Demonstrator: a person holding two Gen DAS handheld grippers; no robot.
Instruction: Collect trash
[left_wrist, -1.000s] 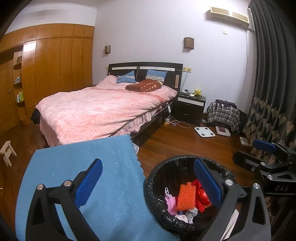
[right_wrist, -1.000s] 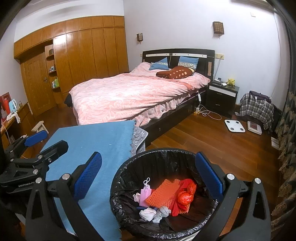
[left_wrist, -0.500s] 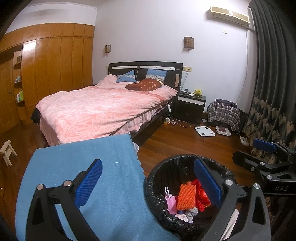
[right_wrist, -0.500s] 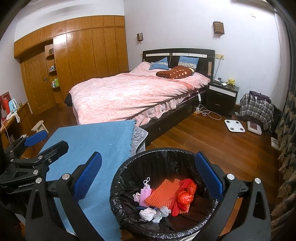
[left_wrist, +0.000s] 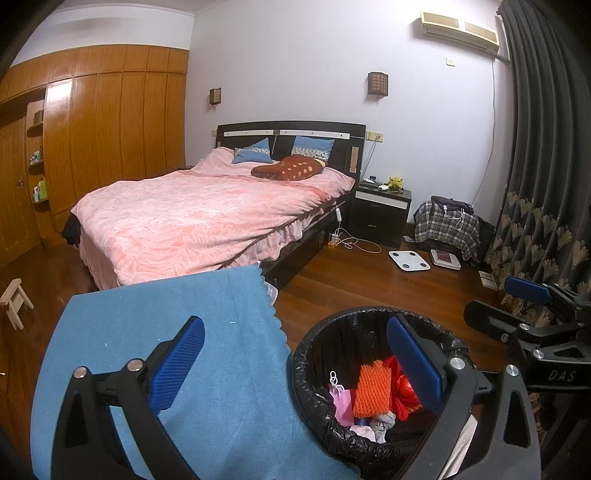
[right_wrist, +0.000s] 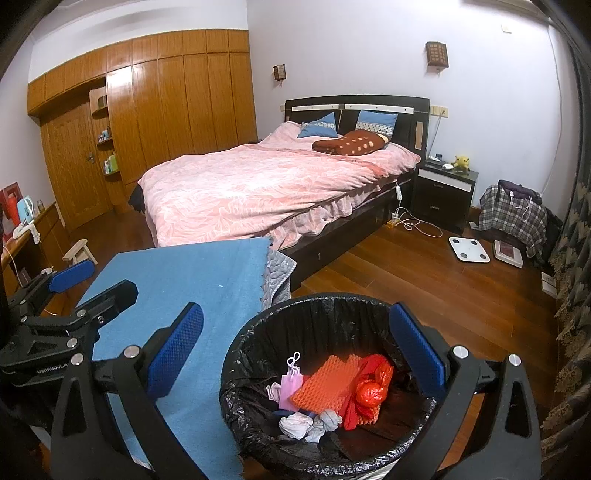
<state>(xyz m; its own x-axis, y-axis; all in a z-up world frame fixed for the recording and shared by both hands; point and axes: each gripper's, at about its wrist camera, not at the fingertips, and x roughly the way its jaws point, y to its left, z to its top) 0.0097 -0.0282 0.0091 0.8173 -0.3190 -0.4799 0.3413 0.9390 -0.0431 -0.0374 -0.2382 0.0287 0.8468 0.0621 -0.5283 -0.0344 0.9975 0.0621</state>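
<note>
Right wrist view: the right gripper hovers spread wide and empty above the bin, round with a crinkled black liner. The left gripper is likewise agape, holding nothing. Inside lie orange foam netting, a red bag and pale scraps, perhaps tissues.

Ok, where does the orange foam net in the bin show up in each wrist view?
Left wrist: orange foam net lower centre-right, inside the black-lined bin.
Right wrist: orange foam net lower centre, beside a red bag.
Shared landmark: the white floor scale near the nightstand.
</note>
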